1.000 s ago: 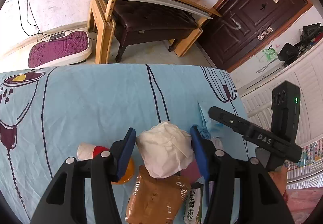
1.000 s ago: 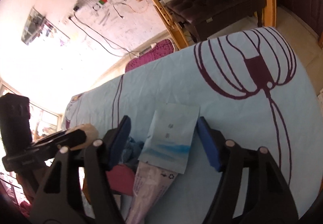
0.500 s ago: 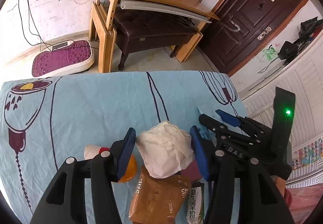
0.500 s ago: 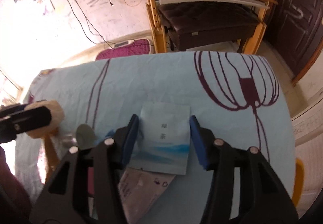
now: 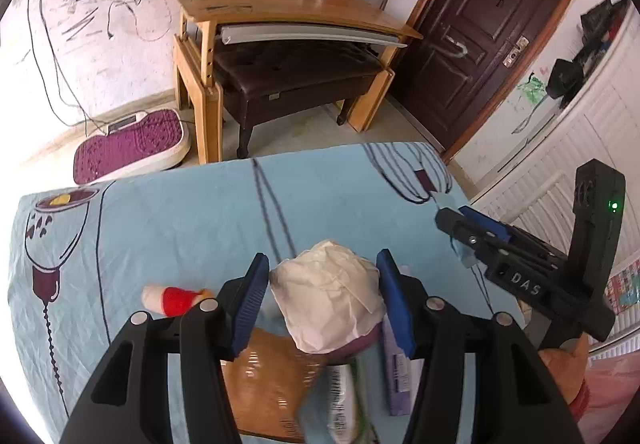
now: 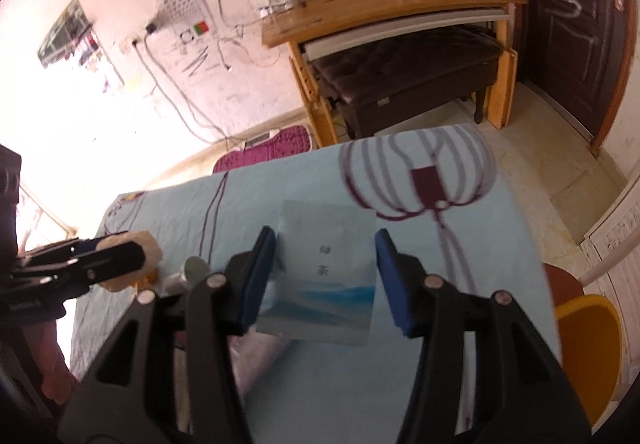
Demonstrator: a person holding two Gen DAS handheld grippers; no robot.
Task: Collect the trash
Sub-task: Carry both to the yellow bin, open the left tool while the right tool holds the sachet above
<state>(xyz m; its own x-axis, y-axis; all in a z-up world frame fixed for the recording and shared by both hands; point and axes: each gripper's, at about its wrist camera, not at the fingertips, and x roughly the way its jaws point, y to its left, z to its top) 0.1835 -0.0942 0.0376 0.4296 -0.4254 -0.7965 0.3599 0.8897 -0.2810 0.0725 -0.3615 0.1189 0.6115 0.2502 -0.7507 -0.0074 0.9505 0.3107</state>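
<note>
My left gripper [image 5: 320,292] is shut on a crumpled white paper wad [image 5: 328,304] and holds it above the trash on the blue tablecloth [image 5: 180,228]. Below it lie a brown wrapper [image 5: 264,388], a green-white packet [image 5: 344,396], a purple packet [image 5: 396,364] and a red-white wrapper [image 5: 172,300]. My right gripper [image 6: 326,272] is shut on a light blue tea packet [image 6: 324,264] and holds it above the cloth [image 6: 440,284]. The right gripper also shows in the left wrist view [image 5: 472,240], and the left gripper with the wad shows in the right wrist view [image 6: 120,260].
A wooden desk [image 5: 280,8] with a dark bench [image 5: 292,80] under it stands beyond the table. A purple mat [image 5: 128,148] lies on the floor. A dark door [image 5: 488,36] is at the right. An orange stool [image 6: 588,328] stands to the right of the table.
Both grippers have risen with their items. The right gripper closed on the tea packet and lifted it off the cloth. The left still holds the paper wad.
</note>
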